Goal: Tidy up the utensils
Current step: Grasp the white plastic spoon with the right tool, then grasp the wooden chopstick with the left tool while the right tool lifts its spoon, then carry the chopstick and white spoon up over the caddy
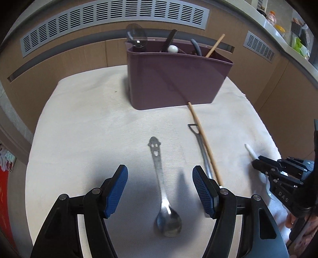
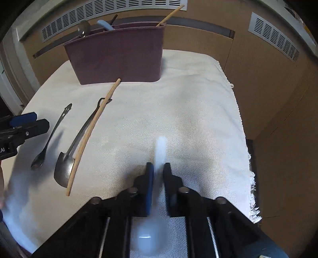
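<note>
My left gripper (image 1: pixel 160 170) stands open above the handle of a small steel spoon (image 1: pixel 161 190) with a smiley face cut into its end, touching nothing. My right gripper (image 2: pixel 158 166) is shut on the handle of a white plastic spoon (image 2: pixel 160 146), whose bowl lies blurred under the fingers. A shovel-shaped steel spoon (image 2: pixel 65 166) and a wooden chopstick (image 2: pixel 93 129) lie crossed between the two grippers. The purple utensil holder (image 1: pixel 174 83) stands at the back and holds several utensils and another chopstick.
A white woven cloth (image 2: pixel 198 119) covers the table, with a fringed edge (image 2: pixel 254 198) at the right. Brown cabinet panels with grey vent grilles (image 1: pixel 111 13) rise behind the holder. A shelf with bottles (image 1: pixel 278 25) runs at the upper right.
</note>
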Tool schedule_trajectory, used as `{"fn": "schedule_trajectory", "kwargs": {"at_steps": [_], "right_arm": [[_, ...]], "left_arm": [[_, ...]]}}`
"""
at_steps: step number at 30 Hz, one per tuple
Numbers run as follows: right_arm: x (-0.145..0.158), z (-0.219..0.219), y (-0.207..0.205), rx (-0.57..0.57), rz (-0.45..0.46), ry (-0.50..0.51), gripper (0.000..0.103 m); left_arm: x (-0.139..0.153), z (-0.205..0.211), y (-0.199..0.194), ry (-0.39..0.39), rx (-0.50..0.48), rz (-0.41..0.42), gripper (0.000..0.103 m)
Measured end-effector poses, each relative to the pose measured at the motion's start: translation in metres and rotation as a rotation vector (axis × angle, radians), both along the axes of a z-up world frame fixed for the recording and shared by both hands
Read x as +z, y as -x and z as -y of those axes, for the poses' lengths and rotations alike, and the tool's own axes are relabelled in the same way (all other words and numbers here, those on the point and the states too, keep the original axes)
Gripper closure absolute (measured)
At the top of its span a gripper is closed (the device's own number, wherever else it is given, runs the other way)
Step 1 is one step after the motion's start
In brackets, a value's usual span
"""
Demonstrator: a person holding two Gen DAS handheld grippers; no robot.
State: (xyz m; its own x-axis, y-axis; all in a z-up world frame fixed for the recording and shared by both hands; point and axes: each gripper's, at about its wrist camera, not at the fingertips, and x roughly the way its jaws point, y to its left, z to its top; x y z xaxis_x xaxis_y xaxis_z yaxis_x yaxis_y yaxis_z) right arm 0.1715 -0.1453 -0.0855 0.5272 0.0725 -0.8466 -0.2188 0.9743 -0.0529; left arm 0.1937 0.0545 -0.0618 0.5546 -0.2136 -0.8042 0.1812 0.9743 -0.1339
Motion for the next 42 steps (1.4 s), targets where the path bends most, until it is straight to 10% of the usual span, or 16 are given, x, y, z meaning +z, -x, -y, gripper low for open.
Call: {"fn": "schedule_trajectory", "kwargs": {"at_steps": [6, 8, 16, 23, 42], "right_arm": [[0.026, 0.023, 0.001, 0.008, 0.007, -0.213, 0.095], [0.034, 0.03, 0.004, 0.0, 0.016, -0.261, 0.095], [0.03, 0.049, 0.014, -0.025, 0.02, -0.305, 0.095], [0.027, 0.054, 0.01, -0.031, 0.019, -0.323, 0.095], [0.096, 0.015, 0.018, 0.069, 0.165, -0.289, 0.095]], "left_arm": [[0.012, 0.034, -0.026, 0.094, -0.152, -0.068, 0.048], [0.01, 0.052, -0.043, 0.05, -0.196, -0.106, 0.068], [-0.011, 0.098, -0.099, -0.096, -0.224, -0.264, 0.079], [-0.01, 0.109, -0.096, -0.159, -0.218, -0.207, 0.093], [0.113, 0.01, 0.016, 0.239, -0.083, 0.199, 0.098]]}}
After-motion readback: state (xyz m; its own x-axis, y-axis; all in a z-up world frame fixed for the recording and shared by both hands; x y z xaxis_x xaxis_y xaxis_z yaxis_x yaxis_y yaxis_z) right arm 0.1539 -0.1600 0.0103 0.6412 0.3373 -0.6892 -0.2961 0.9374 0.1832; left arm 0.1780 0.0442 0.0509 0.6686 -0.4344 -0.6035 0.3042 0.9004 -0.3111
